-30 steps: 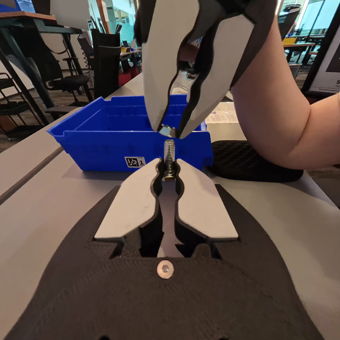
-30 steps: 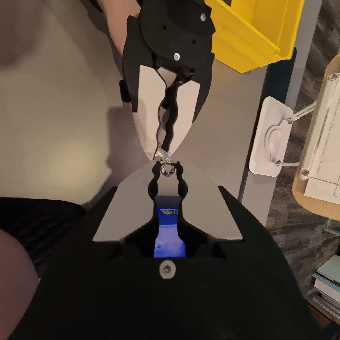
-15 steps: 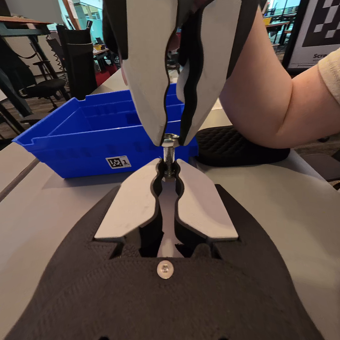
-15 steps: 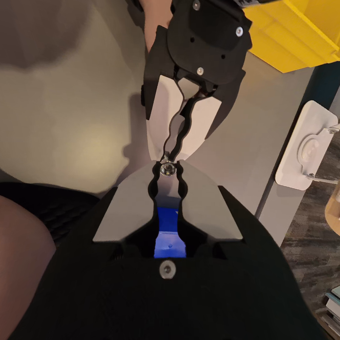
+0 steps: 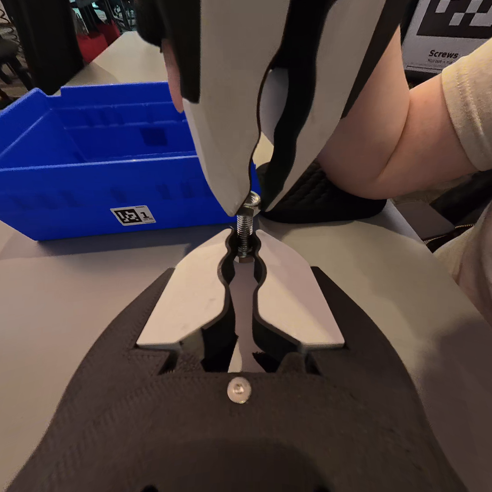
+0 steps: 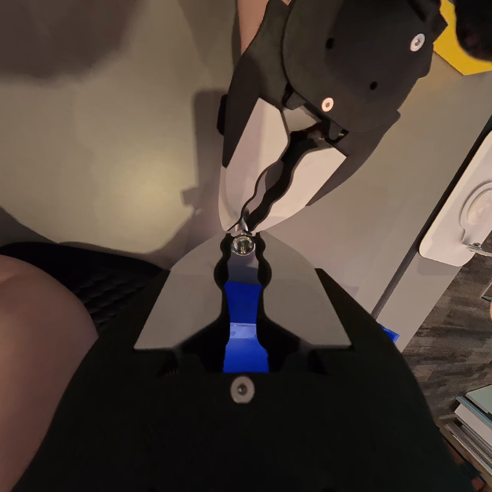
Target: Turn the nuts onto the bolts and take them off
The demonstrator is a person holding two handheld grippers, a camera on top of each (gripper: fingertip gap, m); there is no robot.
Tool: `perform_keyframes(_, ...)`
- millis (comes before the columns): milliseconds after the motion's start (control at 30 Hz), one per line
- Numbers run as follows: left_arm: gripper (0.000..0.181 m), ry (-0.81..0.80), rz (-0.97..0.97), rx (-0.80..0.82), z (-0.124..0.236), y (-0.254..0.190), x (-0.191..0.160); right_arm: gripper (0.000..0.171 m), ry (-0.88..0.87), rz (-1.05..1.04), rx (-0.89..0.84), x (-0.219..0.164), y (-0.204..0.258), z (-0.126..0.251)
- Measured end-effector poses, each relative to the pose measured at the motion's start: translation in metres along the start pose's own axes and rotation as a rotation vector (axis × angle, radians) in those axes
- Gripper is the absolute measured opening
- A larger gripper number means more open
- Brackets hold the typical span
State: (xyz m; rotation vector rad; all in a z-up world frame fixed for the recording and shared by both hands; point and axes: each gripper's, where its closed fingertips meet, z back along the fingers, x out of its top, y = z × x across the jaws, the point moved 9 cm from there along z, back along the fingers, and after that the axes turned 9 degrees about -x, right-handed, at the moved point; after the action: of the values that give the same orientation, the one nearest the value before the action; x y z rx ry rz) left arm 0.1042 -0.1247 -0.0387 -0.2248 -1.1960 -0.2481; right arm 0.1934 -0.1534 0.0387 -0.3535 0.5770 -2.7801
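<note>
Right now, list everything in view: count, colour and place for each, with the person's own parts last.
bolt: one, silver, upright, clamped in the left tongs
nut: one, silver, at the bolt's top end, pinched by the right tongs
blue bin: one, blue with a square marker sticker, on the table behind the bolt to the left
yellow bin: one, yellow, at the table's far edge, mostly hidden
black pad: one, black, textured, under the forearm
white mount: one, white, on the table edge
table: one, grey
left tongs: one, grey fingers on black body, shut on the bolt
right tongs: one, same colours, reaching down, shut on the nut
forearm: one, bare, resting on the pad
</note>
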Motion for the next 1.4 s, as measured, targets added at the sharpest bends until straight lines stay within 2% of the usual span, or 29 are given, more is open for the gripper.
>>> perform_keyframes(33, 0.009, 0.001, -0.003, -0.001, 0.0, 0.0, 0.0, 0.019, -0.002, -0.001, 0.0, 0.0, 0.0, 0.0)
perform_keyframes(233, 0.009, -0.034, -0.048, -0.003, 0.003, -0.004, 0.005, 0.019, -0.058, 0.018, -0.025, 0.001, 0.002, 0.01)
perform_keyframes(400, 0.009, -0.143, -0.093, 0.0, 0.019, -0.012, 0.029, 0.019, -0.227, 0.024, -0.082, 0.003, -0.006, 0.045)
perform_keyframes(500, 0.01, -0.177, -0.049, 0.049, 0.038, -0.011, 0.048, 0.019, -0.271, 0.12, -0.041, 0.014, -0.029, 0.074)
perform_keyframes(600, 0.009, -0.244, 0.08, 0.014, 0.059, -0.009, 0.062, 0.019, -0.319, 0.176, 0.052, 0.033, -0.059, 0.101)
perform_keyframes(733, 0.01, -0.314, 0.183, -0.053, 0.082, -0.013, 0.076, 0.019, -0.306, 0.217, 0.166, 0.057, -0.089, 0.119)
perform_keyframes(800, 0.01, -0.332, 0.162, -0.064, 0.09, -0.018, 0.083, 0.019, -0.284, 0.236, 0.203, 0.068, -0.096, 0.121)
perform_keyframes(1033, 0.01, -0.336, 0.081, -0.08, 0.107, -0.031, 0.097, 0.019, -0.185, 0.327, 0.211, 0.09, -0.094, 0.123)
perform_keyframes(1400, 0.01, -0.332, -0.01, -0.109, 0.107, -0.045, 0.106, 0.019, -0.185, 0.356, 0.246, 0.105, -0.082, 0.132)
